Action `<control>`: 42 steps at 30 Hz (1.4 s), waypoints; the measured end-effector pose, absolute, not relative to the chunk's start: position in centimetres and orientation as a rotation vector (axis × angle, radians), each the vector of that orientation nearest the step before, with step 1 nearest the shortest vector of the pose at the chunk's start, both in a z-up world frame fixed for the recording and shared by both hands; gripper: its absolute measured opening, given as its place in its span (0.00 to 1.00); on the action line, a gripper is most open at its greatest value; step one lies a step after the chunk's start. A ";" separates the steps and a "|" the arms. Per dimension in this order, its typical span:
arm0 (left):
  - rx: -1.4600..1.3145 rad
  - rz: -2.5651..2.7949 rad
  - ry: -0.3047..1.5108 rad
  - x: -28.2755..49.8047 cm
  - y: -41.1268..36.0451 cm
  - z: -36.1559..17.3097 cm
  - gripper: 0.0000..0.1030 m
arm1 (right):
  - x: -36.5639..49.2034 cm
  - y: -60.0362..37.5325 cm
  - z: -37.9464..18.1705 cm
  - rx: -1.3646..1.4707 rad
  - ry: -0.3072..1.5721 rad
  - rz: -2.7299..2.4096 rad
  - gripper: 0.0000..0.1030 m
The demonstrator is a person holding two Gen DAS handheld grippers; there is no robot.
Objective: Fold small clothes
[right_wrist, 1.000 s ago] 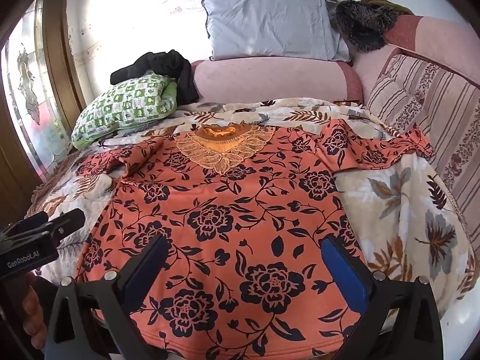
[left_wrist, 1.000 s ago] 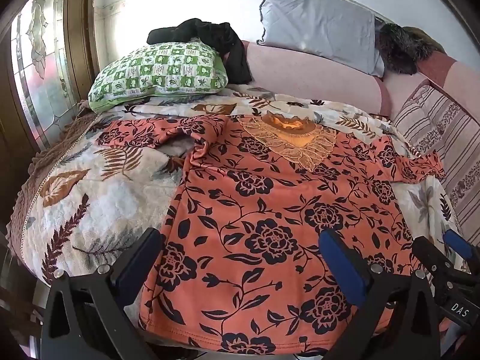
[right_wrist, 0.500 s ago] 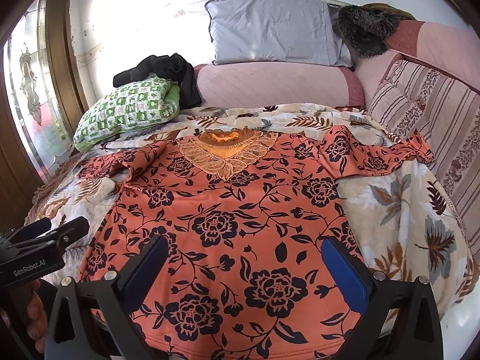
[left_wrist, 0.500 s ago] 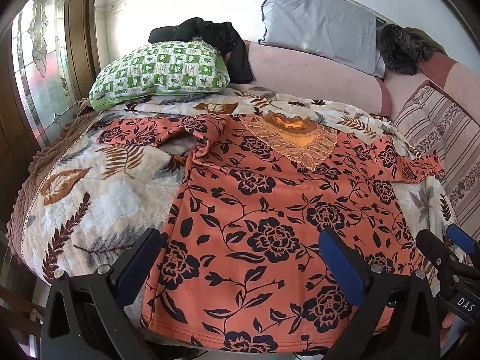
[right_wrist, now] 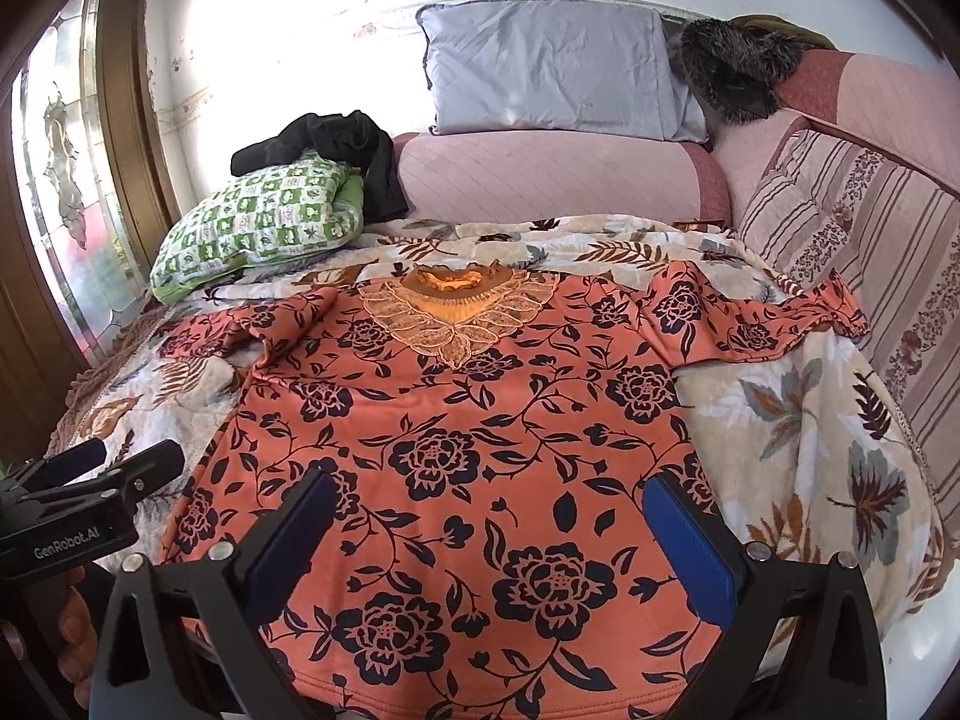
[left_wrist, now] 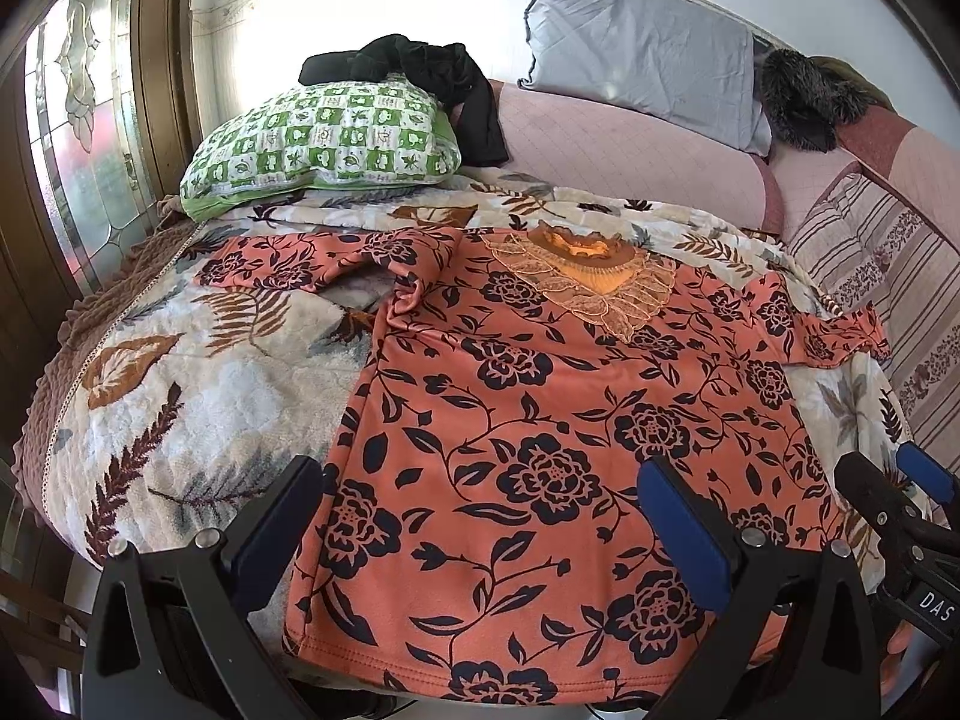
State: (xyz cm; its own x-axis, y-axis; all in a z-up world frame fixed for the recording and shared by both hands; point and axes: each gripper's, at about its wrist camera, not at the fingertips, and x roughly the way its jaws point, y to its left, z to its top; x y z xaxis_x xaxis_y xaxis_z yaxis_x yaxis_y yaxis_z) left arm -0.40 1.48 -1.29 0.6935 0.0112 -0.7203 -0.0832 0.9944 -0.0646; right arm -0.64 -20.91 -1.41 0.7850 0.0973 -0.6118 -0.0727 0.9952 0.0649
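Observation:
An orange top with black flowers (left_wrist: 540, 420) (right_wrist: 468, 438) lies spread flat on a leaf-patterned blanket, lace neckline (left_wrist: 594, 282) away from me, hem toward me. Its left sleeve (left_wrist: 288, 264) is bunched and its right sleeve (right_wrist: 768, 324) stretches toward the striped cushion. My left gripper (left_wrist: 480, 516) hovers open above the hem's left half, nothing between its blue pads. Over the hem's middle, my right gripper (right_wrist: 492, 528) is open too and holds nothing. Each gripper shows at the edge of the other's view.
The blanket (left_wrist: 180, 396) covers a sofa bed. A green checked pillow (left_wrist: 324, 144) with a black garment (left_wrist: 420, 66) on it lies at the back left, a grey pillow (right_wrist: 558, 78) against the wall, a striped cushion (right_wrist: 852, 222) on the right. A glass door (left_wrist: 78, 138) stands left.
Both grippers have lifted and drawn back slightly toward me, so more of the wall and pillows shows. They stay open. The top has not moved.

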 end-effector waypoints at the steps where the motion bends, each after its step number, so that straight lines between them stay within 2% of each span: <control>1: -0.094 0.055 0.803 -0.4 1.5 -1.3 1.00 | -0.7 -20.9 -1.4 0.040 0.661 0.091 1.00; 42: -0.090 0.051 0.802 -0.5 1.5 -1.0 1.00 | -0.3 -20.7 -0.5 0.028 0.641 0.095 1.00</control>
